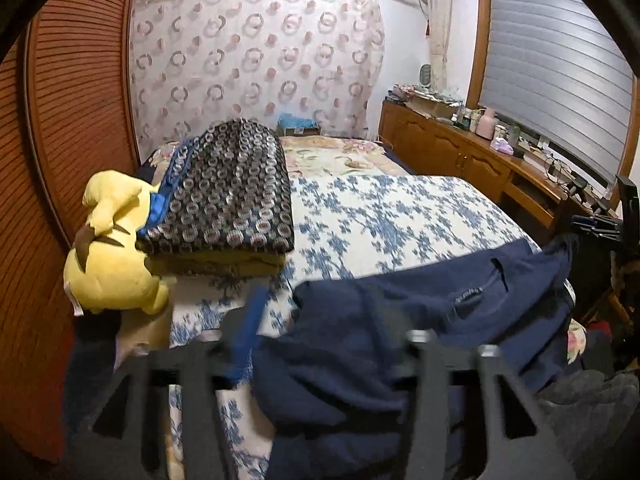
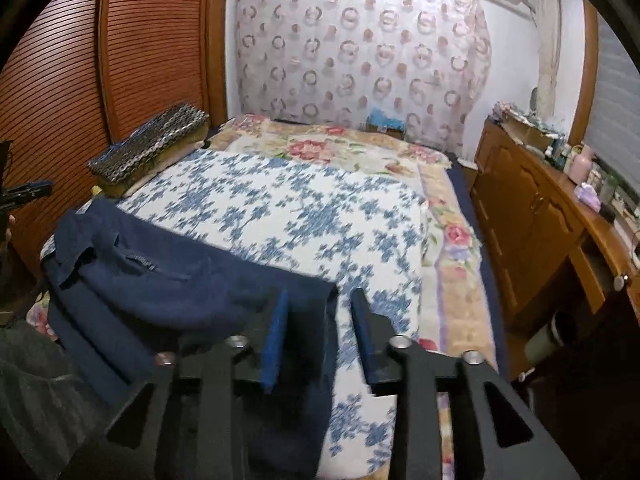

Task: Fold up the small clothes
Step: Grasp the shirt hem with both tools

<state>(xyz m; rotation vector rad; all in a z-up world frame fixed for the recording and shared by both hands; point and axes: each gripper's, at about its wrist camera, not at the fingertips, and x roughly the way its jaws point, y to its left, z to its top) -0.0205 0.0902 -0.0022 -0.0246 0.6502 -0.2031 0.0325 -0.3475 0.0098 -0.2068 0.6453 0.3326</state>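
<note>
Both tongs gape over navy garment (image 2: 160,280) at the bedspread (image 2: 300,216) edge.

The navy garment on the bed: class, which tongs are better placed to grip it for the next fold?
Probably the right tongs: their open jaws straddle the navy garment at its near edge. The left tongs hover over bunched cloth, with one finger hidden.

Our left hand-held gripper (image 1: 324,344) is a matte black frame of angular struts with silver screw heads and a blue finger pad. Our right hand-held gripper (image 2: 320,320) matches it, with blue pads on both fingers.
</note>
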